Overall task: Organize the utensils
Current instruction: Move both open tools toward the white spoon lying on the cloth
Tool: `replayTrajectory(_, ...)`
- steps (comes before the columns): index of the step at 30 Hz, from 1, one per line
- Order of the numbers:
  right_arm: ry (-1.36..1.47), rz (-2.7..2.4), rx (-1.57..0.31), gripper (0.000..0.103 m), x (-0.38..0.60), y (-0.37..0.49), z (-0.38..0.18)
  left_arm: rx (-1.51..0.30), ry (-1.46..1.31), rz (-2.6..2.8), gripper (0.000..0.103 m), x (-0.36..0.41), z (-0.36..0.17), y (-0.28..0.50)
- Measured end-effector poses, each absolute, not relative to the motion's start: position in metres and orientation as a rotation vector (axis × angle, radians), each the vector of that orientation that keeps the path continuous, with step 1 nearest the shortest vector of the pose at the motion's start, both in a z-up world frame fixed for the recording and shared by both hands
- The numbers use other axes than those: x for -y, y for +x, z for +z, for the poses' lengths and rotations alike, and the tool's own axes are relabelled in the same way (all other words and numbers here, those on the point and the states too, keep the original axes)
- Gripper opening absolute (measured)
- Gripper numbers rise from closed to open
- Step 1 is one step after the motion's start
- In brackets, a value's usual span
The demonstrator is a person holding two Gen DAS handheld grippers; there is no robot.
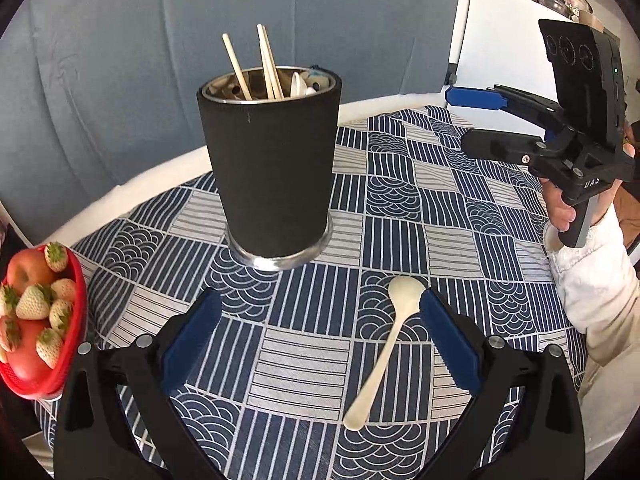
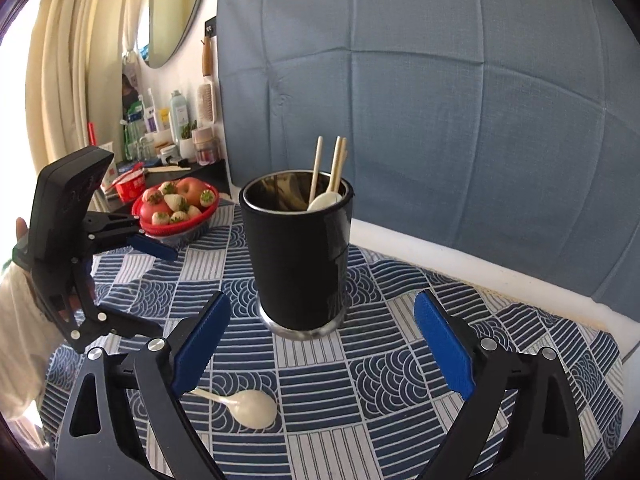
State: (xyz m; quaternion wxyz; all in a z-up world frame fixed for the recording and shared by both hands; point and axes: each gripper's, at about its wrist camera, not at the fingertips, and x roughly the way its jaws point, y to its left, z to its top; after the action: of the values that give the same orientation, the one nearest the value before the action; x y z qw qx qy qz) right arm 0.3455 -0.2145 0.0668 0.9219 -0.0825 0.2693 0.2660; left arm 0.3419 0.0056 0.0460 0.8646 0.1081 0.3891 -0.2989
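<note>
In the left wrist view, the left gripper (image 1: 320,316) is seen from behind with its two blue-padded fingers spread wide — nothing is pinched between them. A cream spoon (image 1: 386,354) lies flat on the blue-and-white patterned tablecloth (image 1: 400,208), its bowl toward the cup and close to the inner face of the finger on the right of the picture; whether it is touched by that pad cannot be told. Beyond the fingers a black cup (image 1: 272,176) with a metal rim and base stands upright on the cloth. Chopsticks (image 1: 250,66) and a white spoon bowl are held in it, leaning against the rim. A red bowl of fruit (image 1: 38,312) is found at the left edge. At the right, the right gripper (image 1: 472,120) is held above the cloth by a hand (image 1: 560,208) in a white sleeve.

In the right wrist view, the right gripper (image 2: 322,344) is shown with its fingers spread apart and empty. The cup (image 2: 298,256) stands beyond and between them. The spoon (image 2: 250,404) lies on the cloth — low in the picture, its handle hidden behind the finger on the left. The left gripper (image 2: 160,264) is seen at the left, with the fruit bowl (image 2: 178,206) behind it.
</note>
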Motion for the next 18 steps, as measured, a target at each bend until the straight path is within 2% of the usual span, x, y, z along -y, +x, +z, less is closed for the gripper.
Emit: replayTrajectory(18, -0.271, 0.614, -0.734, 0.091, 0.211, 0.332, -0.004, -0.851, 0.191, -0.575, 0.097, 0.001, 0.000, 0.306)
